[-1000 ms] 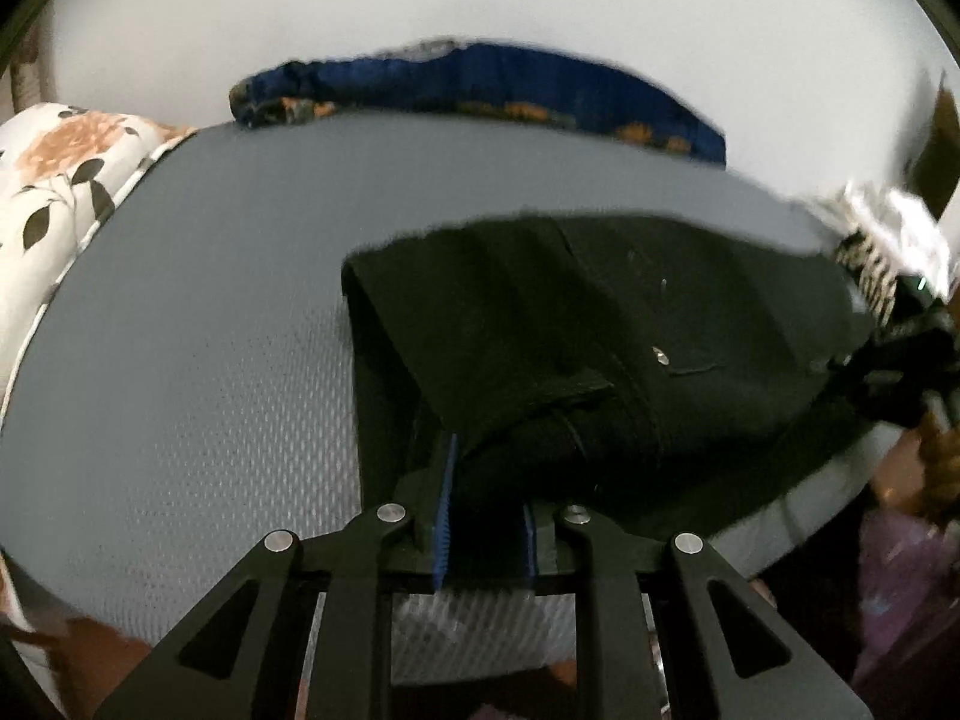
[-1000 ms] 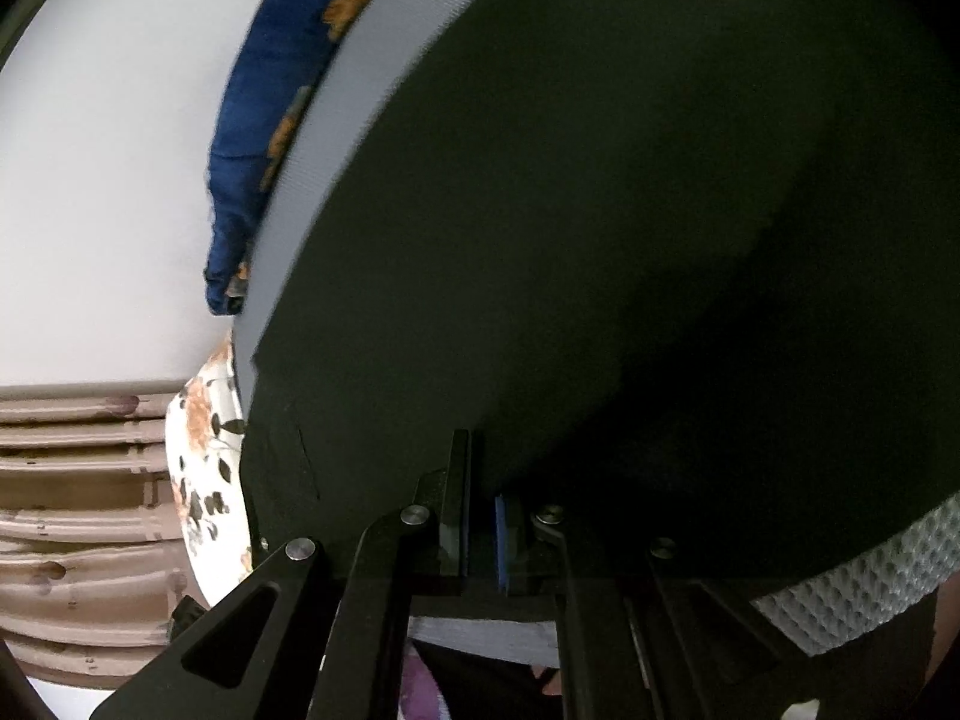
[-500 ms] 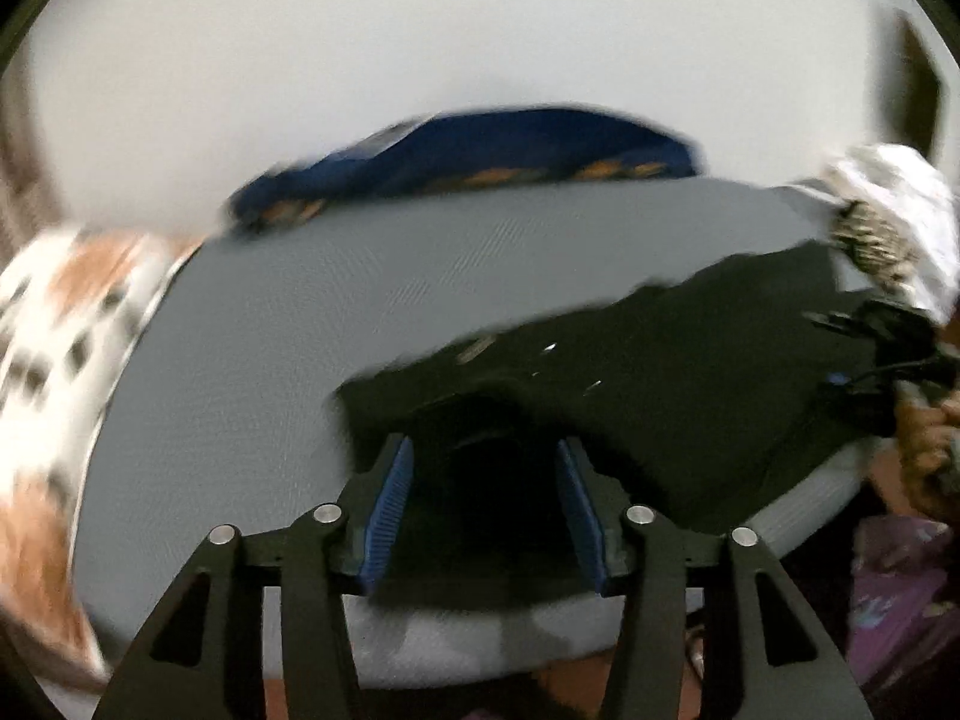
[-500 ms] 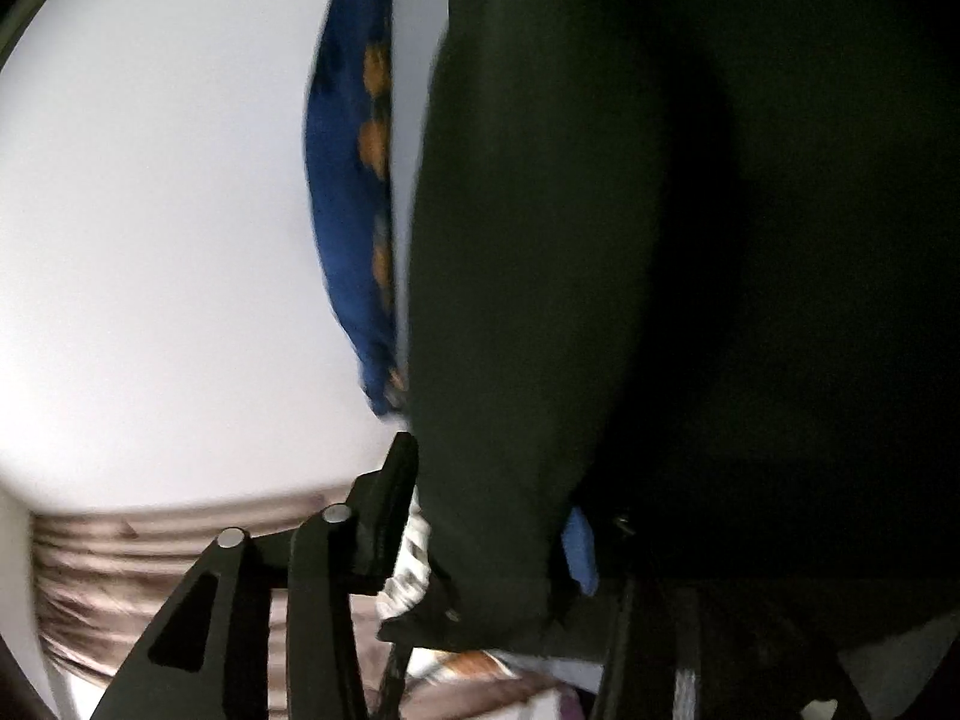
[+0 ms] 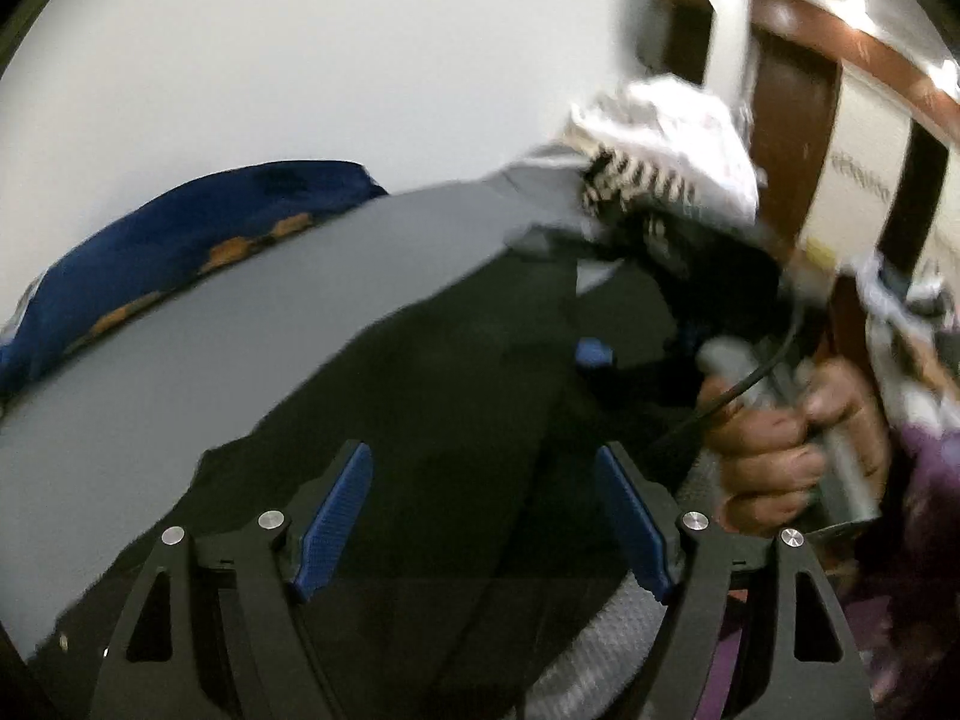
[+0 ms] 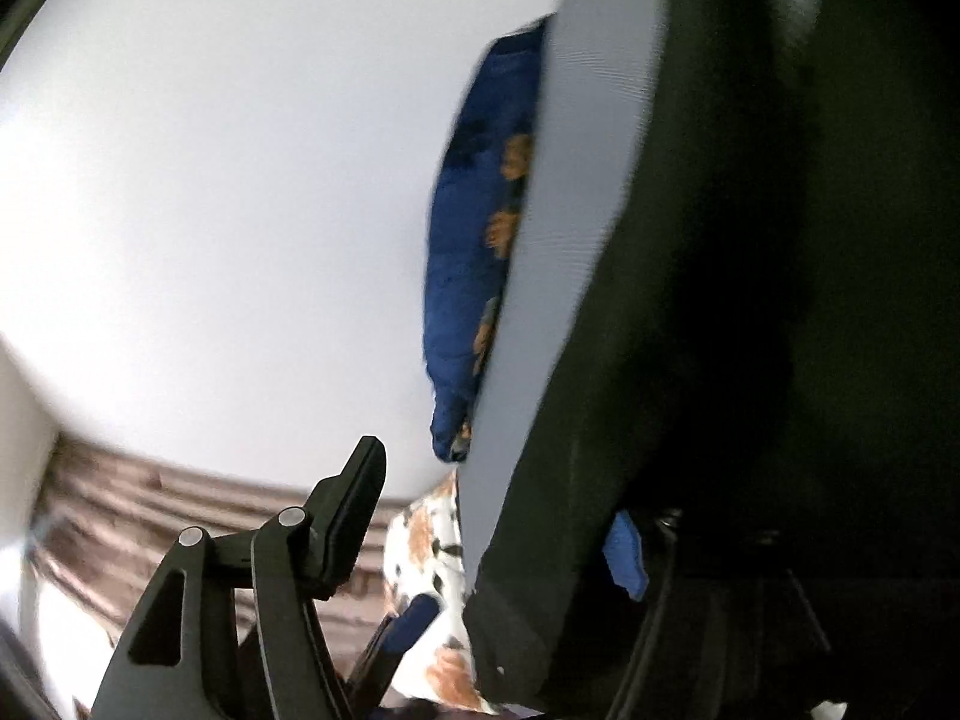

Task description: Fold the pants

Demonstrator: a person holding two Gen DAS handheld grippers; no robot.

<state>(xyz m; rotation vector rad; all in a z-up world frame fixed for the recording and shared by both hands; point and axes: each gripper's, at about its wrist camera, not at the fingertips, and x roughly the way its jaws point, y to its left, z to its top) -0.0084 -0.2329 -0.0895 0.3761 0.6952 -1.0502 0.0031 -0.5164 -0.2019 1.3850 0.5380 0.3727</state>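
Note:
Black pants lie folded on a grey mattress. My left gripper is open just above the near part of the pants, its blue pads wide apart with nothing between them. In the left wrist view my right gripper shows at the pants' right edge, held by a hand. In the right wrist view the right gripper is open, tilted sideways, with the pants lying against its right finger and filling the right side.
A blue patterned cloth lies along the mattress's far edge by the white wall. A pile of white and striped clothes sits at the right end. A floral pillow and wooden furniture are nearby.
Both grippers have opened and let go of the pants. The left gripper has swung to the right and the right gripper has rolled sideways.

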